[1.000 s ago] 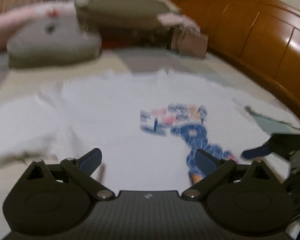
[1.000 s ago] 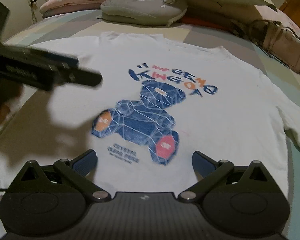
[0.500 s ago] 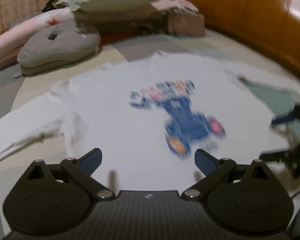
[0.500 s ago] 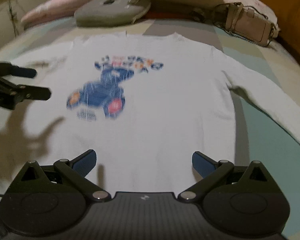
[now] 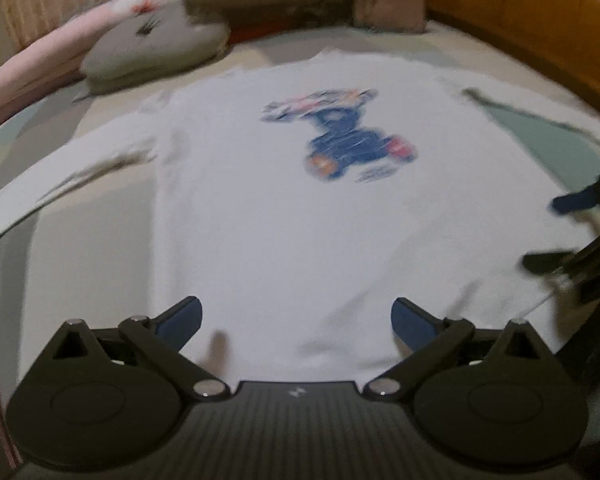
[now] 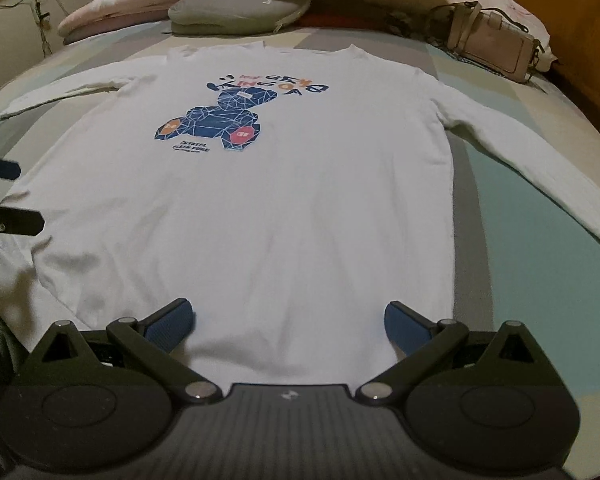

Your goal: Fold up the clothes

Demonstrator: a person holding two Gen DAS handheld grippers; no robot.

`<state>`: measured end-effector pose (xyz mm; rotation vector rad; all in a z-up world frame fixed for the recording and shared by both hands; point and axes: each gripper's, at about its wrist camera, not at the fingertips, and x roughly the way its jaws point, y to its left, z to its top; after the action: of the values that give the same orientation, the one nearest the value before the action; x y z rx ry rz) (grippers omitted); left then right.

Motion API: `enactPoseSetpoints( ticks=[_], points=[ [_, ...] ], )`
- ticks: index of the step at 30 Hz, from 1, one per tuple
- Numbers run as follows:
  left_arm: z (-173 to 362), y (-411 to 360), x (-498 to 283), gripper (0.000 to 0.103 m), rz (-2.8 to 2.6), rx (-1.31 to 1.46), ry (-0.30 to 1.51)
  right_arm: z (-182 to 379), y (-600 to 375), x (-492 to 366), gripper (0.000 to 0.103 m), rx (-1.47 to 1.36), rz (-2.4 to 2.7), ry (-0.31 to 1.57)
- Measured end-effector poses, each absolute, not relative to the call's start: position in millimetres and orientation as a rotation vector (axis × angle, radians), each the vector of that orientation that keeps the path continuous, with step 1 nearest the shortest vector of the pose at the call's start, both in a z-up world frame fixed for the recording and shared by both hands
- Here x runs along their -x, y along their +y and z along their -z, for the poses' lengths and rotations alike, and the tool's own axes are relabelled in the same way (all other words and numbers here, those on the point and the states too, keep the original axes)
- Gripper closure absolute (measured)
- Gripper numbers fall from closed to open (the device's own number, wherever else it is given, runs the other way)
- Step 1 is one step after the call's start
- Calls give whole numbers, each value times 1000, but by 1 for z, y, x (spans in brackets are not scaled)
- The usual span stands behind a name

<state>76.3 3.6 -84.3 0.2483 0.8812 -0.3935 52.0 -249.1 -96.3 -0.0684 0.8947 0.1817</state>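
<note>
We are working on a bed [image 6: 540,240] with a patchwork cover, and in the left wrist view, which is blurred, our left gripper [image 5: 296,316] hangs with its jaws wide apart and empty over the hem of a white long-sleeved shirt [image 5: 284,216] lying flat, print up, with grey pillows [image 5: 152,52] beyond its collar. In the right wrist view our right gripper [image 6: 288,322] is likewise spread and empty above that hem, both sleeves stretch outward and a pink handbag [image 6: 496,46] sits beyond the shirt's shoulder. No fold looks started, so we judge the next move calls for pinching a sleeve or side edge and bringing it over the print.
</note>
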Motion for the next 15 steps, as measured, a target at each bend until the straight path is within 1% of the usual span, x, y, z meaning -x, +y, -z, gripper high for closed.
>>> enactPoseSetpoints(
  ticks=[2,4,10,15],
  points=[
    [89,-9,-75,2,407,-255,917,96,-249,-52,0,68,-184,898],
    [101,-9,-74,2,380,-253,996,96,-250,-51,0,68,-189,900],
    [95,24,-58,2,333,-158,1043,99,-255,-40,0,65,-203,872],
    [73,10,-76,2,337,-90,952,100,-255,-38,0,63,-202,859]
  ],
)
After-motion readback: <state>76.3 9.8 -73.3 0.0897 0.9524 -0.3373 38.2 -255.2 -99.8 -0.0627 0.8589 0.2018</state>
